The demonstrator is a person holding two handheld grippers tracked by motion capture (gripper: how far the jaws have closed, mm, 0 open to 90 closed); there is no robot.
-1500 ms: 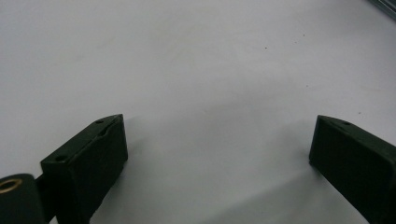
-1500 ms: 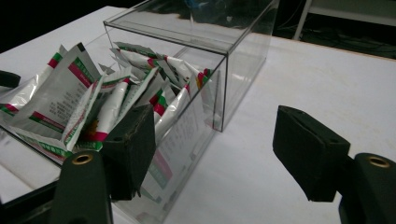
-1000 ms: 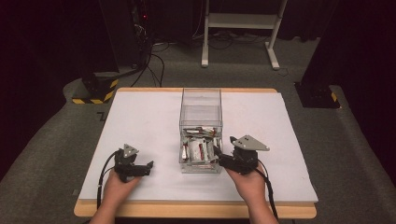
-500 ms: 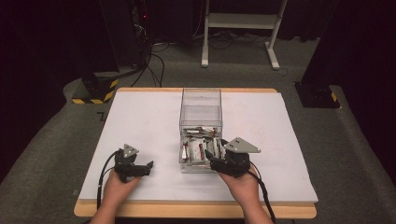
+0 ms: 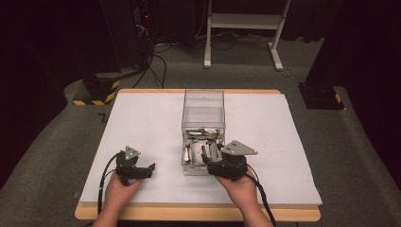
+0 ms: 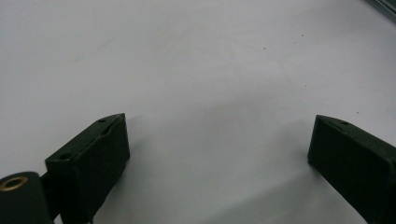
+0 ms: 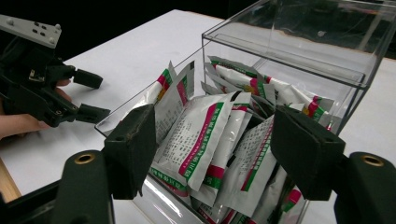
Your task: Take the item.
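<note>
I see my right gripper [image 5: 211, 159] at the near end of the clear plastic drawer [image 5: 187, 166], which is pulled out toward the front edge of the worktop [image 5: 142, 123] from a clear plastic box [image 5: 203, 106] standing in the middle of the white surface. In the right gripper view its jaws are wide apart and released, one on each side of the drawer's near end. Between them stand the sachets [image 7: 205, 140], white with green and pink stripes and small print, packed upright and leaning in the drawer. The pads do not press on any sachet; the left jaw is just beside the drawer's clear wall, and whether it touches the wall I cannot tell. The right jaw hangs over the sachets at the other side. More sachets lie farther back, under the box's clear top.

My left gripper [image 5: 150, 170] rests on the worktop near the front edge, well apart from the drawer, toward the front left corner. In the left gripper view its jaws are also wide open, with bare white surface between them, and they hold nothing. The hand [image 5: 120, 189] grips it from below in the high view, and its cable [image 5: 105, 177] curves back toward the front edge.
</note>
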